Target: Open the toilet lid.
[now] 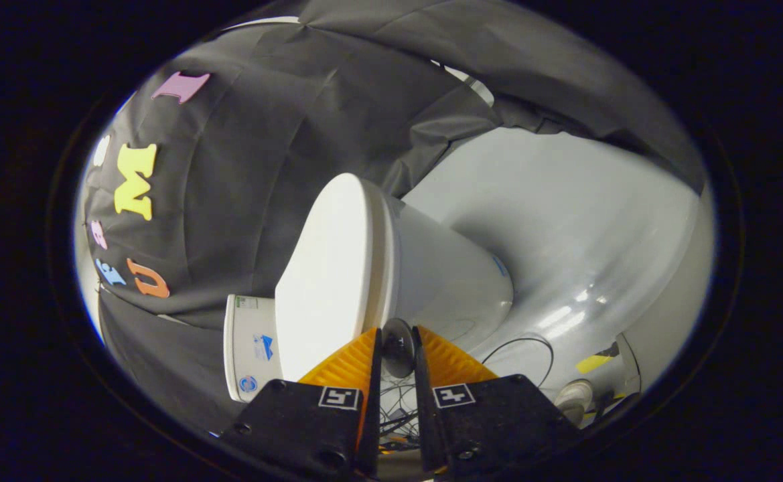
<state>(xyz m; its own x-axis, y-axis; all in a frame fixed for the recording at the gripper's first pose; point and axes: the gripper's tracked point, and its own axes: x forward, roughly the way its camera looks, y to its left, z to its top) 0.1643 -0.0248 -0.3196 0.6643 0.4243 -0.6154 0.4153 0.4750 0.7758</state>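
The whole view is rolled on its side. The white toilet lid (pixel 327 268) lies flat against the seat, on top of the white bowl (pixel 445 281). A small dark round handle (pixel 398 345) sticks out from the lid's side edge. My gripper (pixel 398 335) has its two orange fingers (pixel 347 365) close together, one on each side of this handle, and they appear to press on it. The white tank (pixel 250 348) with small stickers stands behind the lid, against the black cloth wall.
Grey glossy floor (pixel 565 234) spreads beside the bowl. Thin black cables (pixel 525 348) loop on it near the toilet's base, by a strip of yellow tape (pixel 592 363) and a small white object (pixel 573 396). The black cloth wall (pixel 244 167) hangs close behind the toilet.
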